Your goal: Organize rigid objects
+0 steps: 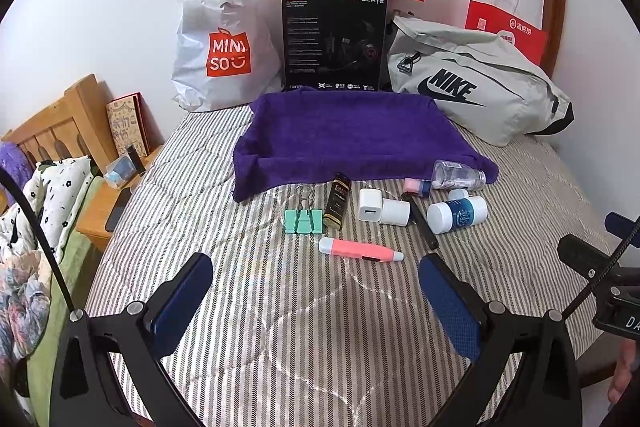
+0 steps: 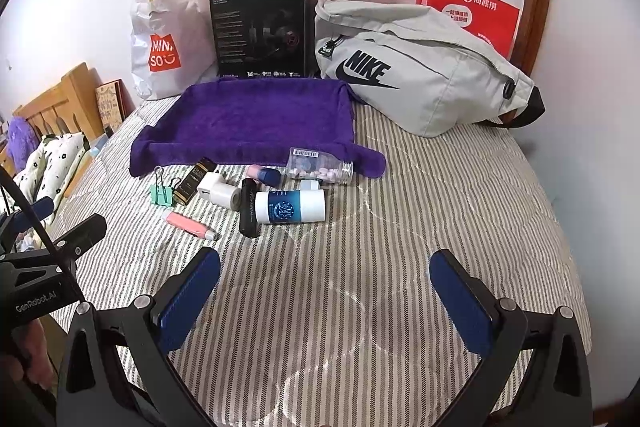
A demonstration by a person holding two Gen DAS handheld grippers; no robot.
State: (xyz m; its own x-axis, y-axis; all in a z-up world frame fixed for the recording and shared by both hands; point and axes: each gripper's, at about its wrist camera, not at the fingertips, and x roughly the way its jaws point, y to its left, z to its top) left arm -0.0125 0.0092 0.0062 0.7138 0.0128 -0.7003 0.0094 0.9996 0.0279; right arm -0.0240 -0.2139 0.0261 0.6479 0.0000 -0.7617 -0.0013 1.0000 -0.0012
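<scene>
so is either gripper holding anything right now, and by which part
Nothing is held. The left gripper and right gripper both hang open over the striped bedcover, with only fabric between their fingers. The pink pen lies untouched ahead.

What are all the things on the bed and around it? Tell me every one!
towel: 1, purple, middle of the bed
binder clip: 1, mint green, in front of towel, leftmost
small dark bottle: 1, black and gold, beside the clip
charger plug: 1, white, middle of the row
pink pen-like stick: 1, pink and white, nearest the grippers
black tube: 1, beside the white jar
white jar: 1, white with blue label, lying down
clear pill bottle: 1, on the towel's edge
Miniso bag: 1, white, back left
black box: 1, against the wall
Nike bag: 1, grey, back right
left gripper: open, empty
right gripper: open, empty
</scene>
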